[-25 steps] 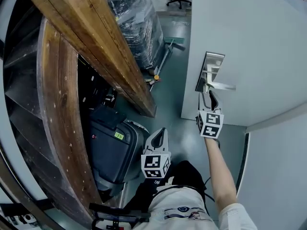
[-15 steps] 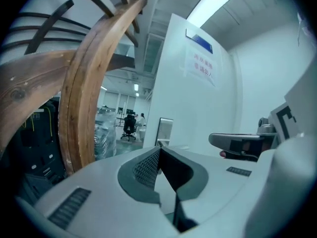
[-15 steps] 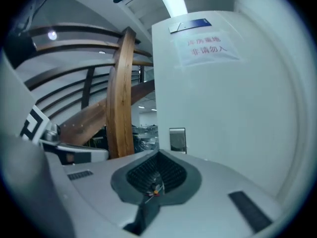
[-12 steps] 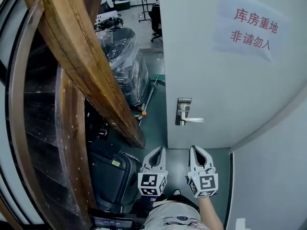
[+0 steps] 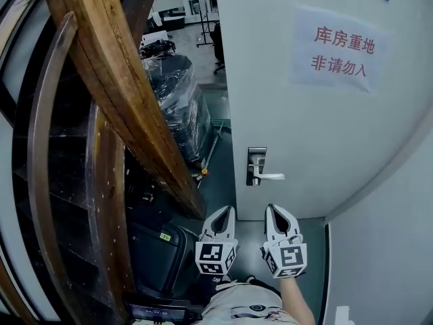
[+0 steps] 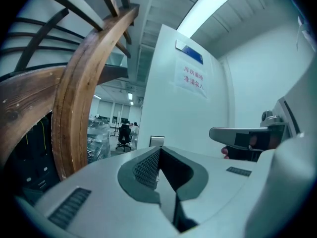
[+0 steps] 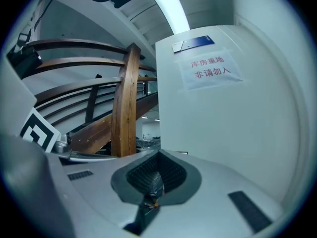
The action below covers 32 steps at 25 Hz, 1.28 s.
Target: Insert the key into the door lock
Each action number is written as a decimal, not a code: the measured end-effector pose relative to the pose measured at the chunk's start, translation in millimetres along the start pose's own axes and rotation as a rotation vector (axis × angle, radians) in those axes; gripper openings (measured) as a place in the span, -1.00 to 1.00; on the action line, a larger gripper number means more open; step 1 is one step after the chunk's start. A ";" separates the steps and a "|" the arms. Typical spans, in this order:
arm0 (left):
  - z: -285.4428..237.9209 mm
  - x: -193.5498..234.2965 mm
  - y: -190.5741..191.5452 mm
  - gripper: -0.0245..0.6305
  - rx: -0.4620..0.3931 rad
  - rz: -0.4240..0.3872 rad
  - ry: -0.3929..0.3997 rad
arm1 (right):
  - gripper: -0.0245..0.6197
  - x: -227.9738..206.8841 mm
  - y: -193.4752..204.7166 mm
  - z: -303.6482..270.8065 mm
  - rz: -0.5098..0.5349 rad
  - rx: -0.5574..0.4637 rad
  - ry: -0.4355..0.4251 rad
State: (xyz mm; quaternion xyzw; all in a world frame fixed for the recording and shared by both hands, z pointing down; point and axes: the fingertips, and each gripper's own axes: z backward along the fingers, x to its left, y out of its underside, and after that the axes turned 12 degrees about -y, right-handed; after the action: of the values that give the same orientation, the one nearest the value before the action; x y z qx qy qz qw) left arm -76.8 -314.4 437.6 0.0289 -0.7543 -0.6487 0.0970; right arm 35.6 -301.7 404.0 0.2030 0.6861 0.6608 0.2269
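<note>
The grey door carries a metal lock plate with a lever handle; no key shows on it at this size. My left gripper and right gripper sit side by side below the handle, pointing at the door, clear of it. Both are shut. In the left gripper view the jaws meet with nothing between them, and the lock plate lies ahead. In the right gripper view a small dark shiny bit sits in the notch of the shut jaws; what it is I cannot tell.
A paper sign with red characters hangs on the door. A curved wooden stair beam rises on the left, with a dark suitcase and wrapped goods under it. A white wall closes the right.
My right gripper has drawn back from the lock plate and now sits beside the left one. Both grippers have risen, and the head view has lifted to show more of the door.
</note>
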 end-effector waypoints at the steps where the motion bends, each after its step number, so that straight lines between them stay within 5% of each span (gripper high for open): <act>1: 1.1 0.4 -0.5 -0.92 -0.001 -0.001 -0.001 | -0.90 1.5 -0.9 -0.1 0.002 -0.001 -0.002; 32: 2.6 -0.9 1.4 -0.92 -0.001 -0.003 -0.001 | -0.91 2.7 1.9 -1.7 -0.010 0.002 -0.009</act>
State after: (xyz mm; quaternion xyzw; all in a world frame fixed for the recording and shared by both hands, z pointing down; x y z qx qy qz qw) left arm -76.3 -311.5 438.5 0.0296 -0.7539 -0.6494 0.0954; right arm 32.4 -301.4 405.8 0.2031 0.6867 0.6579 0.2330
